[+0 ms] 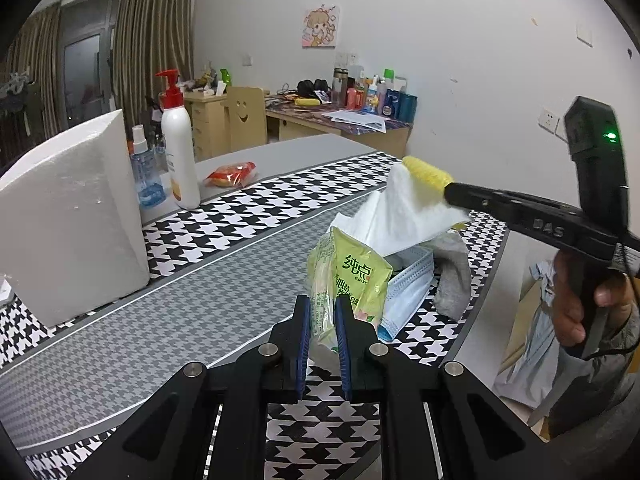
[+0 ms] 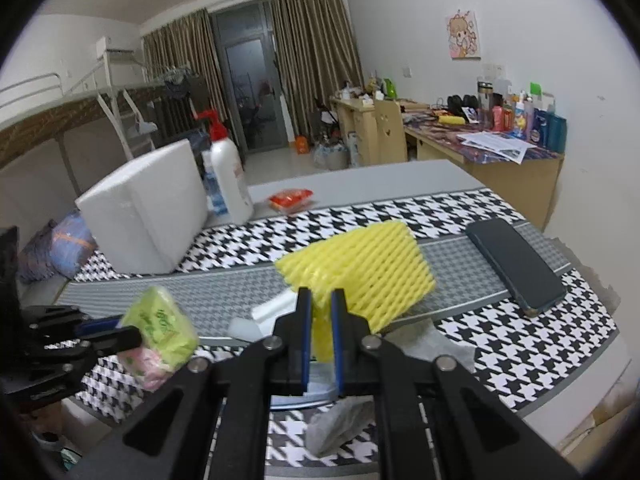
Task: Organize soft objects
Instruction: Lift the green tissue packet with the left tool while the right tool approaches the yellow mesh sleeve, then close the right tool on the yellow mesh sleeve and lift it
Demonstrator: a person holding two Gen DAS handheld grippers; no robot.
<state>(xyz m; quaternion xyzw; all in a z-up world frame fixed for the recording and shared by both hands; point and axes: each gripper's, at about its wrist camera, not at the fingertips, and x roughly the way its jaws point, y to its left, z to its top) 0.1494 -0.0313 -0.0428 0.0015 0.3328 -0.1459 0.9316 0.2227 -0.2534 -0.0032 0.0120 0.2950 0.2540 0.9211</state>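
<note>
My left gripper (image 1: 322,320) is shut on a green tissue pack (image 1: 352,276), held just above the houndstooth table mat (image 1: 224,216). In the right wrist view that left gripper (image 2: 134,332) holds the same pack (image 2: 160,320) at the lower left. My right gripper (image 2: 321,308) is shut on a yellow foam net (image 2: 360,268), lifted off the table. From the left wrist view, the right gripper (image 1: 450,192) pinches the net (image 1: 426,172), and a white tissue (image 1: 404,212) hangs from the same grip. A blue face mask (image 1: 408,296) and a grey cloth (image 1: 454,280) lie beneath.
A white foam box (image 2: 148,216) stands at the left. Behind it are a white pump bottle (image 2: 230,176) and a blue spray bottle (image 1: 146,172). A red snack packet (image 2: 290,200) lies farther back, and a dark phone (image 2: 516,264) lies at the right. A hand (image 1: 576,308) grips the right handle.
</note>
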